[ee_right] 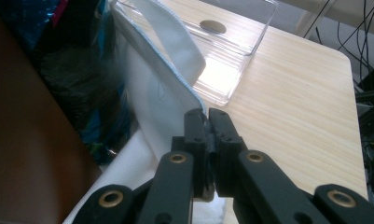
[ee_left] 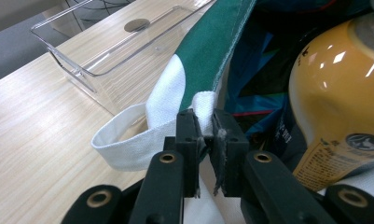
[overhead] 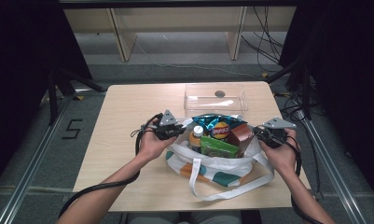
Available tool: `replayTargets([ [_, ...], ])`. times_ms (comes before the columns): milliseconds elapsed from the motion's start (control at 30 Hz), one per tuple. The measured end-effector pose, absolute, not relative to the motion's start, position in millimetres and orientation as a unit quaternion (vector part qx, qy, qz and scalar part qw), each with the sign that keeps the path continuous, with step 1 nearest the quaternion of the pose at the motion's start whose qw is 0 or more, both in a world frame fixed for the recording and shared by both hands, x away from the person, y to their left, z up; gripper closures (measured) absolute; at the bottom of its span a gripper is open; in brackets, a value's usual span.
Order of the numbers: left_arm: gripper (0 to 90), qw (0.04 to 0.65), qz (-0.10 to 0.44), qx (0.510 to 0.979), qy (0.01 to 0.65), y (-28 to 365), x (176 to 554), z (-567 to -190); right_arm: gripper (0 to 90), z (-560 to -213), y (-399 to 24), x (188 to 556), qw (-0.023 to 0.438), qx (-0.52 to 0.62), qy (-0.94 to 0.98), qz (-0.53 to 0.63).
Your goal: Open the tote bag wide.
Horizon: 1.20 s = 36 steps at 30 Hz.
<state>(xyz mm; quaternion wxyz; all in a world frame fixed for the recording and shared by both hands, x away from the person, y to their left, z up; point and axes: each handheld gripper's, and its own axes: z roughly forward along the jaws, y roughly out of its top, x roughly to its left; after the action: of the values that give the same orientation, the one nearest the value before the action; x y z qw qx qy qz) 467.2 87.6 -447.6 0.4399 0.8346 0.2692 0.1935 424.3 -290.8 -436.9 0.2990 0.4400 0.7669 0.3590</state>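
On the pale wooden worktop [overhead: 128, 140] the soft, floppy tote bag [overhead: 222, 165] sags under its snacks, each tool, left [ee_left: 205, 130] and right [ee_right: 207, 126], clamped on its fabric rim, the best hold.

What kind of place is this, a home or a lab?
Most likely a lab or recording room: a pale wooden table stands between metal floor rails, loose black cables trail behind it, and a number marker is taped to the grey floor.

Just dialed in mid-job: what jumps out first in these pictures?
A stuffed white-and-green tote bag sits at the table's near middle, with a chips bag and an orange bottle poking out. The left tongs and right tongs pinch its rim on either side. A clear bin stands behind.
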Motion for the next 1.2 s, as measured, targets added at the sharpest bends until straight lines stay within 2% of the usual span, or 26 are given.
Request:
replayTargets([
  [567, 81.0, 0.444, 0.198, 0.83, 0.273, 88, 466, -451, 87.4, -439, -292, 426, 0.289, 0.447, 0.765, 0.362],
  [700, 78.8, 0.45, 0.199, 0.827, 0.271, 90, 464, -447, 82.5, -437, -294, 425, 0.277, 0.464, 0.752, 0.377],
  [733, 77.3, 0.45, 0.199, 0.827, 0.271, 90, 464, -447, 82.5, -437, -294, 425, 0.277, 0.464, 0.752, 0.377],
  [800, 71.7, 0.464, 0.2, 0.818, 0.277, 94, 461, -441, 74.5, -433, -299, 423, 0.283, 0.465, 0.741, 0.392],
  [1033, 48.4, 0.497, 0.214, 0.785, 0.303, 117, 447, -423, 62.5, -407, -306, 415, 0.296, 0.481, 0.698, 0.441],
  [1200, 41.4, 0.511, 0.224, 0.766, 0.319, 136, 438, -421, 58.7, -397, -308, 415, 0.301, 0.475, 0.69, 0.456],
])
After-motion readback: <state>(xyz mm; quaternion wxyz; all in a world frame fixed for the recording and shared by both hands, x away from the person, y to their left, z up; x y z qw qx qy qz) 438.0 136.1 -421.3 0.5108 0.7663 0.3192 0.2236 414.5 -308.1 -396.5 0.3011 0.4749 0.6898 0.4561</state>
